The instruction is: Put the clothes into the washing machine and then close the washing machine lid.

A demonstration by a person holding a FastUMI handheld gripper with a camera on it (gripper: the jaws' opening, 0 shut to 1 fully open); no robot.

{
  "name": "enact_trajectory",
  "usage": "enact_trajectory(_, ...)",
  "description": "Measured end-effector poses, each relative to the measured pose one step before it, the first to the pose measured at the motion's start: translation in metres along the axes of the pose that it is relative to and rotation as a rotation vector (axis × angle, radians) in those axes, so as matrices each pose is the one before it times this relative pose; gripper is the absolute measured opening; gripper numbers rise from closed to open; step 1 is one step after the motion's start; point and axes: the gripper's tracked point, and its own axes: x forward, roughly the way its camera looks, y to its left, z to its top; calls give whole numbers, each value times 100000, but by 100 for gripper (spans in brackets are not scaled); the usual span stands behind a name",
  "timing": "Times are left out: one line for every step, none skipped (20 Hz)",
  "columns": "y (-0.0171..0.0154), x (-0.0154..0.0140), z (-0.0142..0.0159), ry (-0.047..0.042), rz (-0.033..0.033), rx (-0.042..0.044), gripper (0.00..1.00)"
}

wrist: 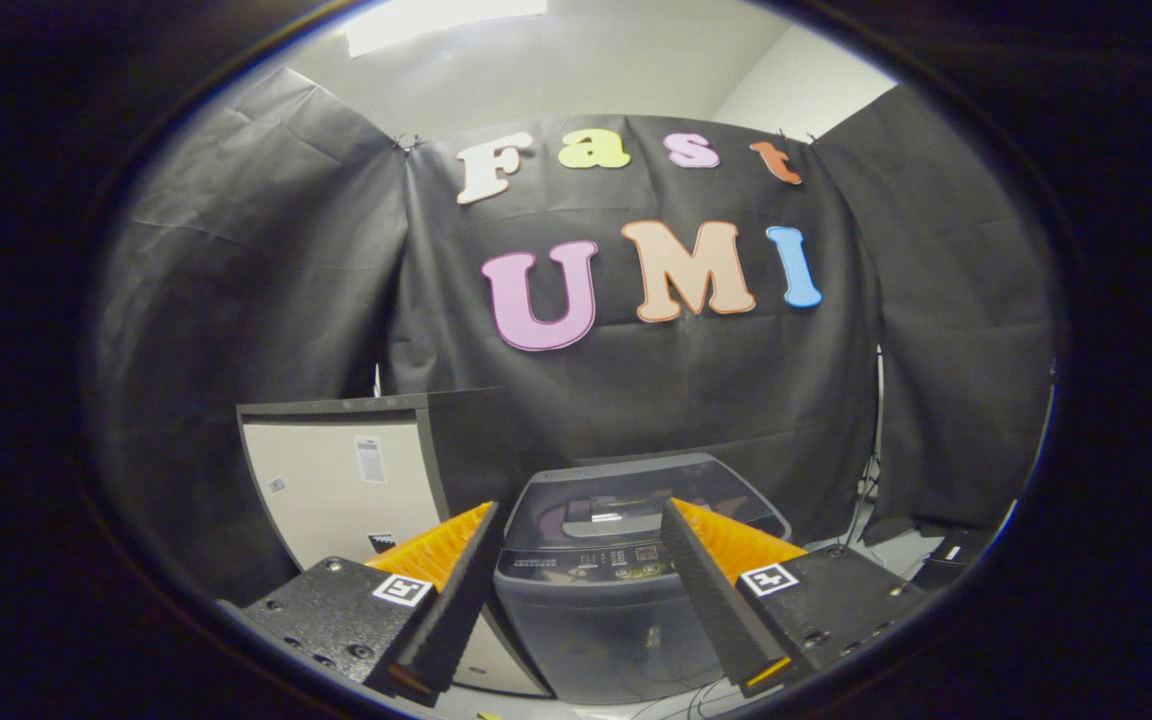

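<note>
The hand-held gripper (576, 590) hangs in the air in front of a small top-loading washing machine (611, 610), its two fingers (451, 600) spread wide apart with nothing between them but the view of the machine itself. Each finger carries a ribbed pad on its inner side and a square printed marker on its flat upper block. The fingers touch nothing.

The washing machine stands straight ahead at twelve o'clock from the fingers, just beyond their tips and framed by the gap between them. Its body is a dark, partly see-through tub shape. Along the front of its top runs a control panel (596, 562) with a row of small buttons and lights. Behind the panel the lid (651, 490) lies flat and closed, a tinted clear cover through which a pale shape inside shows dimly; what that shape is cannot be told.

At about ten o'clock from the machine, just beside it, stands a taller box-like cabinet (346, 480) with a dark top, a dark side and a pale front face bearing small stickers. Thin cables (681, 700) trail on the light floor below the machine. At about three o'clock, low down by the wall, lies a dark object (951, 555) too unclear to name.
</note>
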Motion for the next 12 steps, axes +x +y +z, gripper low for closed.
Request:
enact_trajectory(-1,-2,63,315,-79,-120,96)
enact_trajectory(-47,-120,-52,148,-19,151,96)
enact_trajectory(66,11,29,22,352,449,96)
enact_trajectory(168,-42,158,-218,305,150,96)
enact_trajectory(38,-138,218,-326,-23,172,96)
enact_trajectory(80,-152,43,-357,-10,-34,96)
enact_trajectory(263,-100,132,-324,567,62,96)
enact_trajectory(238,134,-66,48,313,215,96)
enact_trajectory(278,-36,29,-8,784,883,96)
enact_trajectory(406,-215,303,-455,1324,975,96)
enact_trajectory(365,-71,198,-884,774,244,96)
enact_trajectory(-94,-97,228,-720,-359,-447,96)
